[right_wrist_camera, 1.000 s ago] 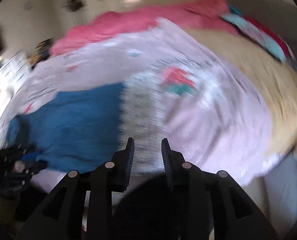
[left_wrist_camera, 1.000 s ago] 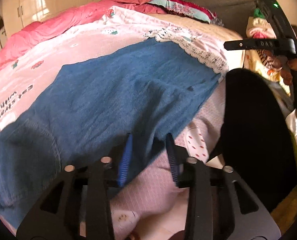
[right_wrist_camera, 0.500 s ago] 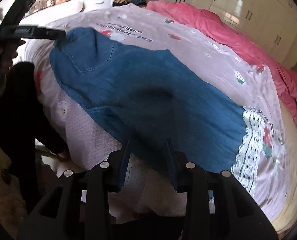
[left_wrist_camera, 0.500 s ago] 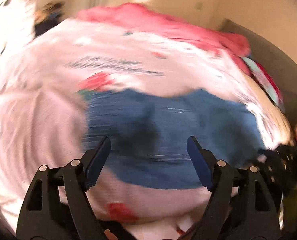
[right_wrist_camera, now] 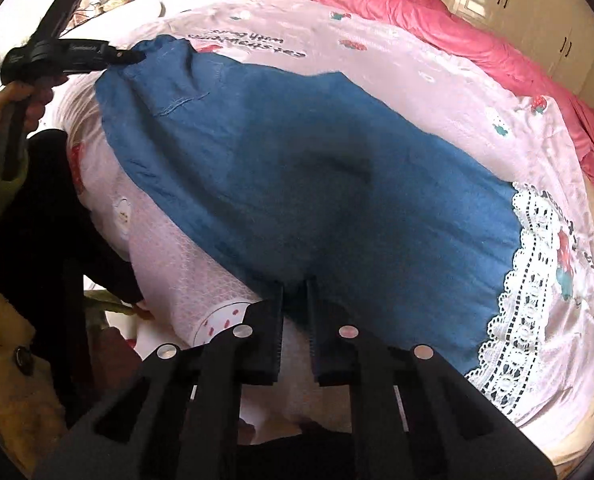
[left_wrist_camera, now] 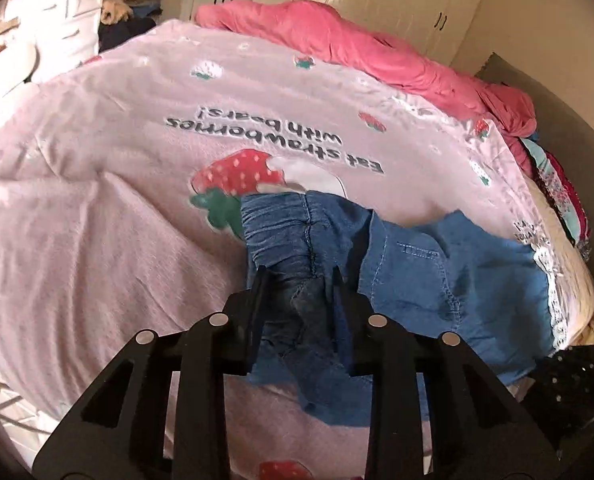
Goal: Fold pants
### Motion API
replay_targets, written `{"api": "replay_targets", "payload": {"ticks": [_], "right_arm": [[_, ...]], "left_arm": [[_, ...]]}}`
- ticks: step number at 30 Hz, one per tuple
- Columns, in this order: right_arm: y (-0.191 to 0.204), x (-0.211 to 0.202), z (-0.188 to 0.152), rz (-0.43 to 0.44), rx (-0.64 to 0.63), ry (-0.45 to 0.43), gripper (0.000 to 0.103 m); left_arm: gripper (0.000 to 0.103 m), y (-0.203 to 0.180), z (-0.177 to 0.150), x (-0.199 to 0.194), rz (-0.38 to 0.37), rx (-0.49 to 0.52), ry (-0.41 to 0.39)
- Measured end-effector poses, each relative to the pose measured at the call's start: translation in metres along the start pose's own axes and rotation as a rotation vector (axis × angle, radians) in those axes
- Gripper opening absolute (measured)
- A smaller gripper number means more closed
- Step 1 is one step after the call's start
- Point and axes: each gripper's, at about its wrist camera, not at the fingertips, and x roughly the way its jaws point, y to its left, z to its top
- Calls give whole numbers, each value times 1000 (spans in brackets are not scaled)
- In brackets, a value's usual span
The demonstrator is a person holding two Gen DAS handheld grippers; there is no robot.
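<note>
pants: blue denim, spread flat along the near edge of the pink bed cover; long axis runs waistband to hem
left gripper: closing on the bunched waistband end
right gripper: pinched on the near edge, toward the hem
fold: ends well apart; bring one across to the other

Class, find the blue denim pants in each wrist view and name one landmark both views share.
Left wrist view: blue denim pants lie lower centre to right, waistband bunched between the closing left claw.
Right wrist view: they fill the centre.
Shared landmark: the pink strawberry bedspread.
</note>
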Motion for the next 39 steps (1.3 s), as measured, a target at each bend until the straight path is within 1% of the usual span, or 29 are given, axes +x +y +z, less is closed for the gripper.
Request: {"api": "replay_targets", "payload": {"ticks": [1, 3, 5, 6, 8, 9, 10, 13, 16, 18, 20, 22, 23, 25, 26, 27, 28, 30, 31, 32, 33, 34, 35, 36, 39], "right_arm": [[2, 2, 0, 0, -6, 7, 10], [4, 10, -2, -5, -17, 37, 10], [4, 15, -5, 8, -6, 45, 13], [4, 15, -4, 13, 2, 43, 13], [3, 16, -4, 27, 15, 42, 14], [2, 14, -3, 34, 22, 39, 16], [2, 11, -4, 49, 26, 36, 20], [0, 0, -9, 84, 36, 19, 22], [-9, -15, -14, 102, 88, -19, 22], [-16, -25, -14, 98, 123, -52, 23], [-22, -29, -11, 97, 165, -81, 29], [-30, -29, -6, 96, 207, -95, 30], [-32, -28, -3, 102, 224, -99, 30], [-33, -23, 3, 98, 237, -100, 30], [-32, -20, 7, 95, 235, -101, 30], [-33, -18, 9, 93, 237, -99, 30], [-34, -16, 9, 94, 241, -97, 30], [-36, -10, 10, 99, 245, -76, 30], [-36, -7, 10, 95, 244, -67, 31], [-36, -3, 8, 92, 245, -46, 39], [-37, 0, 6, 87, 248, -31, 44], [-37, 2, 5, 81, 253, -21, 46], [-39, 5, 3, 81, 263, -4, 47], [-41, 8, 0, 83, 273, 17, 47], [-44, 14, -6, 97, 301, 38, 47]], "left_arm": [[22, 1, 0, 2, 6, 1, 8], [22, -3, -11, 1, 24, 27, 42], [27, -3, -18, 0, 50, 47, 45], [29, 1, -19, 0, 46, 30, 42], [47, 9, -20, 2, 59, 3, 43], [49, 13, -21, 3, 57, -11, 42], [50, 16, -22, 2, 49, -26, 43], [50, 14, -21, -11, 48, -29, 13], [50, 6, -20, -35, 102, 19, -56], [51, -1, -18, -48, 115, 41, -87], [54, -16, -16, -55, 77, 74, -98], [56, -36, -16, -56, 28, 123, -94], [59, -52, -17, -53, -4, 158, -86], [59, -76, -21, -44, -67, 201, -54], [59, -94, -26, -37, -122, 234, -21], [59, -106, -30, -31, -152, 262, -4], [59, -123, -37, -23, -160, 308, 17], [60, -143, -48, -8, -173, 371, 56], [61, -151, -55, 3, -161, 401, 92], [62, -154, -60, 11, -153, 417, 114], [63, -155, -67, 19, -139, 436, 137], [65, -152, -72, 29, -100, 444, 166], [65, -150, -75, 34, -90, 442, 185], [65, -146, -79, 38, -103, 435, 198], [65, -140, -80, 37, -121, 437, 199]]}}
